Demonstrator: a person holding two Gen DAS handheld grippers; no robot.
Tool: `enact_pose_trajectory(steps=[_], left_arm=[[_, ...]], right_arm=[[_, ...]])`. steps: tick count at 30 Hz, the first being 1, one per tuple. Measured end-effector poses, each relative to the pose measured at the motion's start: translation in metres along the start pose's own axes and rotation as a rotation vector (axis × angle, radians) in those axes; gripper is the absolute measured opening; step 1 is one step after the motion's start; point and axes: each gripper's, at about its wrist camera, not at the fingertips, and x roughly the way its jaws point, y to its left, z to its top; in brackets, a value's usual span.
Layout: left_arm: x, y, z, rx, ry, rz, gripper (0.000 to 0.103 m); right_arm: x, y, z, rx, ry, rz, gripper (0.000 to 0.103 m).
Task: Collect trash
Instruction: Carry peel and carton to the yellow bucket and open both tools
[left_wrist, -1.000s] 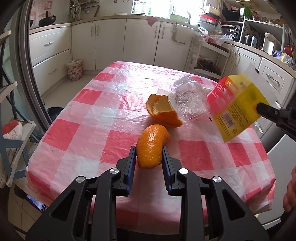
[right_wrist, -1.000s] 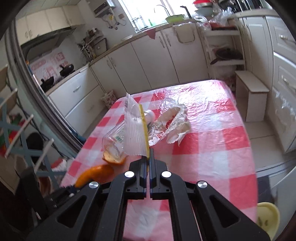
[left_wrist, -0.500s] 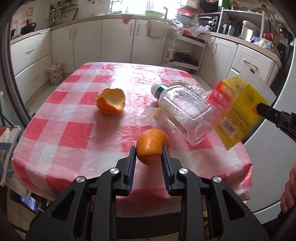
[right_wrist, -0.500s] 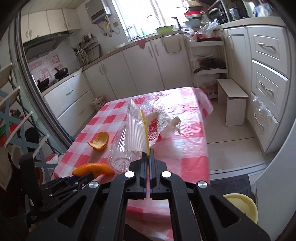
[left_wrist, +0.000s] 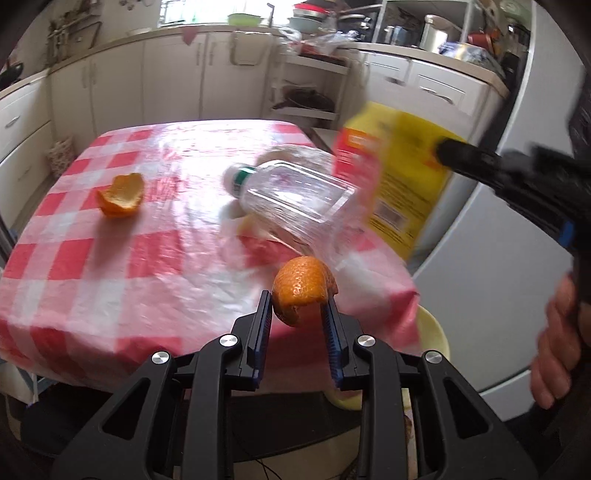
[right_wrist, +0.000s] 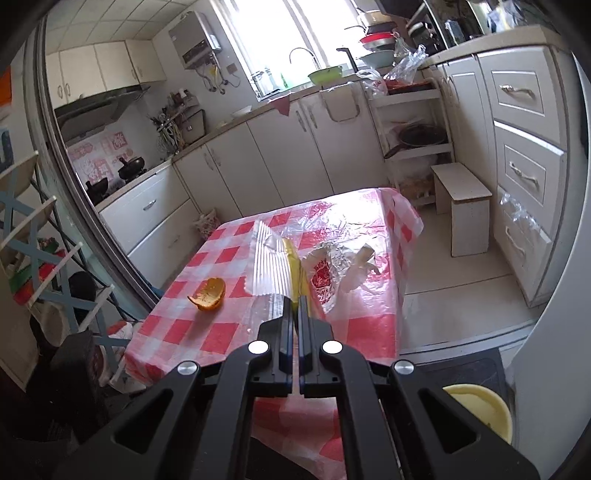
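My left gripper (left_wrist: 297, 308) is shut on an orange peel (left_wrist: 303, 288) and holds it above the near right corner of the red-checked table (left_wrist: 110, 266). My right gripper (right_wrist: 295, 308) is shut on a yellow plastic package (right_wrist: 291, 262), seen edge-on; the package (left_wrist: 402, 184) also shows blurred in the left wrist view, off the table's right side. A second orange peel (left_wrist: 122, 195) lies on the table's left part, also in the right wrist view (right_wrist: 208, 293). A clear plastic bottle (left_wrist: 291, 199) lies on its side mid-table. A crumpled white wrapper (right_wrist: 332, 269) lies near it.
A pale yellow bin (left_wrist: 432, 339) stands on the floor by the table's near right corner, also in the right wrist view (right_wrist: 480, 410). White cabinets (right_wrist: 258, 162) line the back wall. A small white step stool (right_wrist: 465, 206) stands right of the table.
Both grippers have pulled back from the table toward its near right corner, with the peel and the package still held. The yellow bin has come into the left wrist view.
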Motion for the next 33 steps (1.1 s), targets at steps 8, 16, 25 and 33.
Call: enact_pose_trajectory(steps=[8,16,25,33], left_arm=[[0.004,-0.020,0.001,0.009,-0.001,-0.050,0.024],[0.025,0.015,0.025,-0.104,-0.004,-0.006,0.023],[0.032,0.053,0.034,-0.181,-0.004,0.027,0.023],[0.032,0.058,0.033,-0.176,0.018,-0.003,0.023]], right_arm=[[-0.008,-0.004,0.002,0.043,-0.017,0.099,0.003],[-0.030,-0.005,0.012,0.057,-0.084,0.166,0.003],[-0.039,-0.019,0.018,0.113,-0.115,0.163,0.003],[-0.068,-0.037,0.029,0.161,-0.197,0.144,0.003]])
